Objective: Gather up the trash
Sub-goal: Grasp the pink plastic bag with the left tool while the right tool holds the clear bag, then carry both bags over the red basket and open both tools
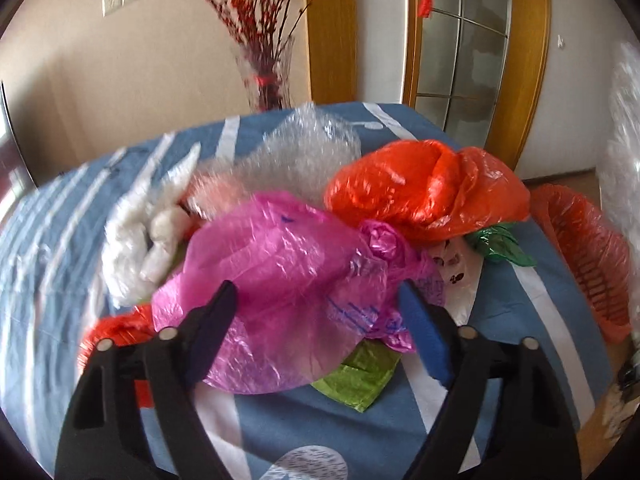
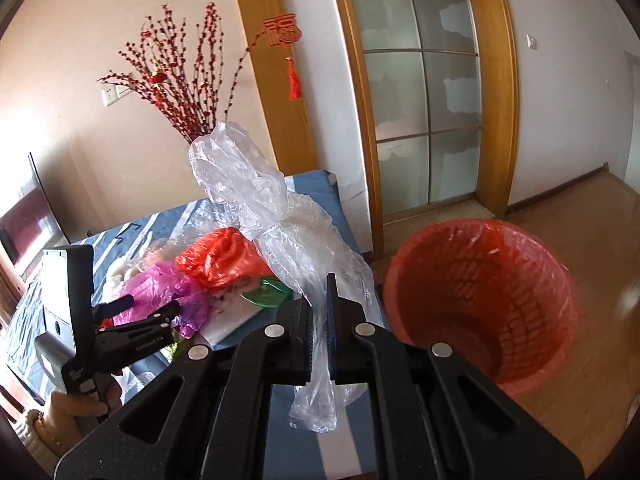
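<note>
Presently I hold the clear plastic bag (image 2: 276, 236) clamped in my right gripper (image 2: 320, 320) beside the red bin (image 2: 480, 296), which looks empty, while my left gripper (image 1: 316, 320) gapes wide over the pink bag (image 1: 280, 264), the heap beside the bin uncollected.

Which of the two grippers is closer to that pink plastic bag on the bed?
Left. The left gripper straddles the pink bag, jaws open; the right gripper is off beside it, clamping a clear bag.

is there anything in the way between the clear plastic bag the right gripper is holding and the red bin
Nothing visible. The right gripper holds the clear plastic bag upright, and the red bin stands open just to its right on the floor.
</note>
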